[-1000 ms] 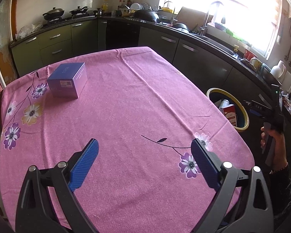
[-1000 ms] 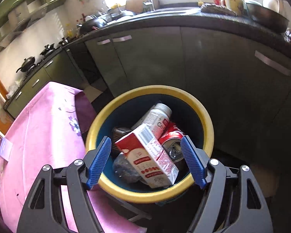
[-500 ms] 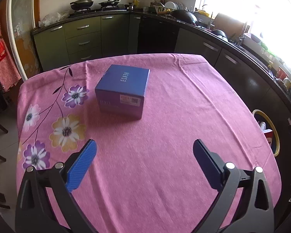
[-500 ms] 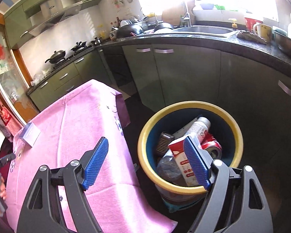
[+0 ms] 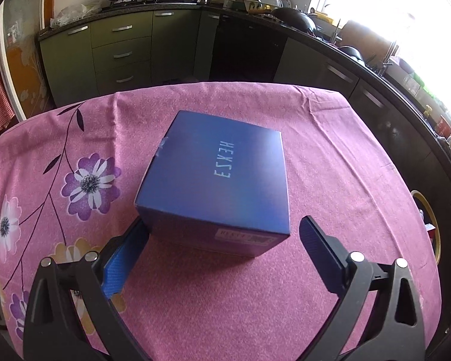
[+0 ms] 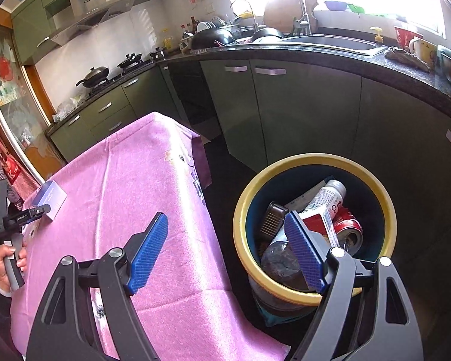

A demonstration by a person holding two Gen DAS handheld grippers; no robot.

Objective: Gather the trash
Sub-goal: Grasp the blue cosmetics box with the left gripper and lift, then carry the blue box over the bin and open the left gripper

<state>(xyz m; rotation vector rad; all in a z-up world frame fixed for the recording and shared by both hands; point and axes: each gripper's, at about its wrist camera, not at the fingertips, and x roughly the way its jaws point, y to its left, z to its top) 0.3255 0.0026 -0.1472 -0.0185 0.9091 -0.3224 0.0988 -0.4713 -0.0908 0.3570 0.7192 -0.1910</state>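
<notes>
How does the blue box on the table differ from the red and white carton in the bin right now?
The blue box is dark blue and broad; the red and white carton is slimmer. The blue box lies flat on the pink tablecloth; the carton leans tilted among other trash. The box is not yet collected, with the open left gripper around its near end; the carton is already in the yellow-rimmed bin. Both are cardboard packaging.

The left gripper point(image 5: 222, 249) has swept across the pink floral tablecloth point(image 5: 330, 156) to the dark blue cardboard box point(image 5: 216, 177), which has grown from a small shape at upper left to fill mid-frame, its near end now between the wide-spread blue pads. The right gripper point(image 6: 225, 252) has drawn back from the yellow-rimmed waste bin point(image 6: 240, 210), which has slid from centre to the right of its frame.
</notes>
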